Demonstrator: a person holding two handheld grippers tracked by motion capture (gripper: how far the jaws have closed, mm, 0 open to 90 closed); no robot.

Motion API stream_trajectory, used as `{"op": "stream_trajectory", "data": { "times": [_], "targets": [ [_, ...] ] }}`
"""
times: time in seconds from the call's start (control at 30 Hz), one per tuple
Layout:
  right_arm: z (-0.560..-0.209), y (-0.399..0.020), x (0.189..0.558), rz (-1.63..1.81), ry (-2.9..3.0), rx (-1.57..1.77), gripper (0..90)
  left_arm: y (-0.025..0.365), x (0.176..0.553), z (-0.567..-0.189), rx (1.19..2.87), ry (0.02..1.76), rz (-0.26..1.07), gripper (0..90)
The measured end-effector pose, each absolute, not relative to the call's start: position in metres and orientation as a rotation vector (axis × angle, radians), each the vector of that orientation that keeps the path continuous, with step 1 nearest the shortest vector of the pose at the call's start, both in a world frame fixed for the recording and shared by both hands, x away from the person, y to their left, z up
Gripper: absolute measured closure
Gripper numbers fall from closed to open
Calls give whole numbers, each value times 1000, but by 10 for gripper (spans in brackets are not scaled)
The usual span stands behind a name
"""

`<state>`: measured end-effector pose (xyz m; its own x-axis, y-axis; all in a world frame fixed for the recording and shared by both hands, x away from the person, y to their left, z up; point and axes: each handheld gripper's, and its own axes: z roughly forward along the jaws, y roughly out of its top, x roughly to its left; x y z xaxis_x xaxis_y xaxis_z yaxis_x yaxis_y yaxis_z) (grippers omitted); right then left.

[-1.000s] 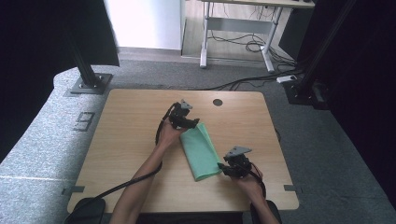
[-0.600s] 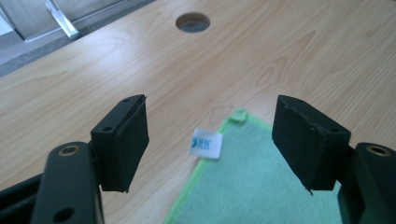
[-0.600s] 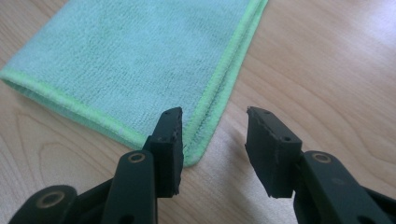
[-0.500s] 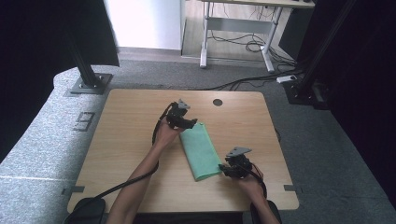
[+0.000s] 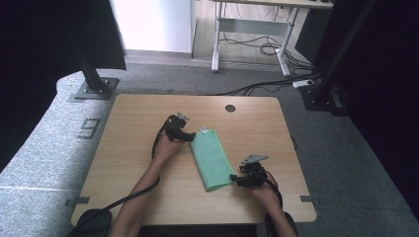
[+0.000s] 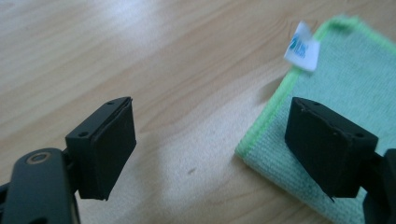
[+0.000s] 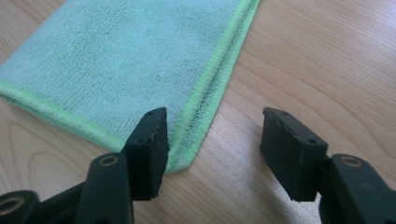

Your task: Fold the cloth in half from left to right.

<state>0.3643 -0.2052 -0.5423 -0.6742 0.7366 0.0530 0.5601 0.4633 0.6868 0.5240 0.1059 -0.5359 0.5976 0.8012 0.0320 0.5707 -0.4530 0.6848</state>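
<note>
At centre frame on the table (image 5: 123, 148), a folded green cloth (image 5: 212, 160) lies flat, let go at both ends.
Both grippers' jaws have just been opening: left gripper (image 6: 210, 140) spread at the cloth's upper corner by the white tag (image 6: 301, 46), right gripper (image 7: 212, 151) spread astride the lower corner, pinching nothing. Bare wood surrounds the cloth; table edges are well apart.

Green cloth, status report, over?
Both hand-held grippers, left and right, just opened, nothing gripped. Green cloth folded flat on table. Nothing in the way.
</note>
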Motion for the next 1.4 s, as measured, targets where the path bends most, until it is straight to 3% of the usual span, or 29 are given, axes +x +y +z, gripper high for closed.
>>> {"op": "stream_trajectory", "data": {
  "times": [0.4, 0.93, 1.4],
  "targets": [
    [-544, -206, 366, 1003, 2443, 1127, 320, 100, 481, -543, 2192, 1039, 444, 160],
    [-544, -206, 366, 985, 2422, 1160, 278, 73, 391, -545, 2233, 920, 381, 153],
    [-545, -208, 367, 981, 2408, 1179, 257, 58, 348, -543, 2284, 878, 350, 150]
  ]
}}
